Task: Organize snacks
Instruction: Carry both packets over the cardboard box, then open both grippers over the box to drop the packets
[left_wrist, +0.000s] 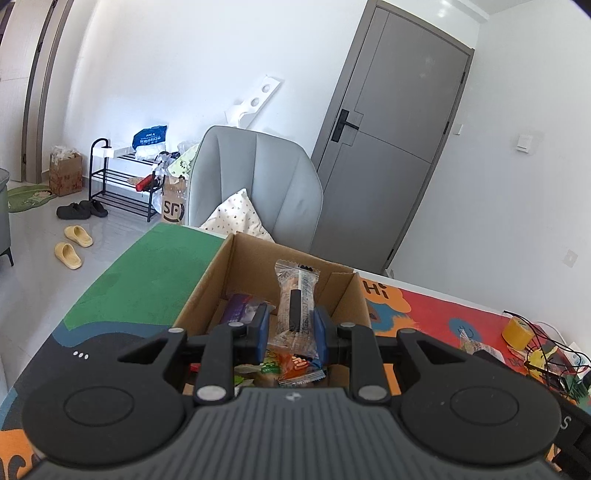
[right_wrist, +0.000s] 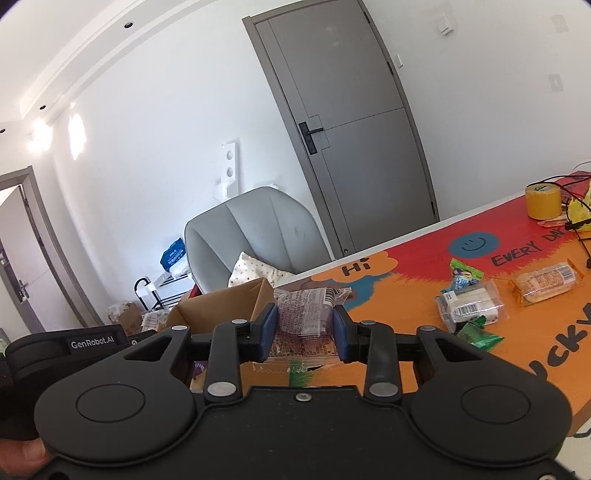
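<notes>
An open cardboard box (left_wrist: 207, 284) stands on the table with several wrapped snacks inside. My left gripper (left_wrist: 290, 325) hangs over the box, shut on a clear-wrapped biscuit bar (left_wrist: 295, 295) that stands upright between the blue pads. In the right wrist view my right gripper (right_wrist: 304, 330) is shut on a clear-wrapped purplish snack pack (right_wrist: 306, 321), just right of the box (right_wrist: 218, 310). The left gripper's body (right_wrist: 74, 347) shows at the left edge there. Loose snack packs (right_wrist: 472, 302) and a wrapped bar (right_wrist: 546, 282) lie on the mat to the right.
A colourful mat (right_wrist: 406, 280) covers the table. A yellow tape roll (right_wrist: 543, 201) and black cables (left_wrist: 554, 350) sit at the far right. A grey chair (left_wrist: 258, 177) with a pillow stands behind the box, in front of a grey door (left_wrist: 399, 147).
</notes>
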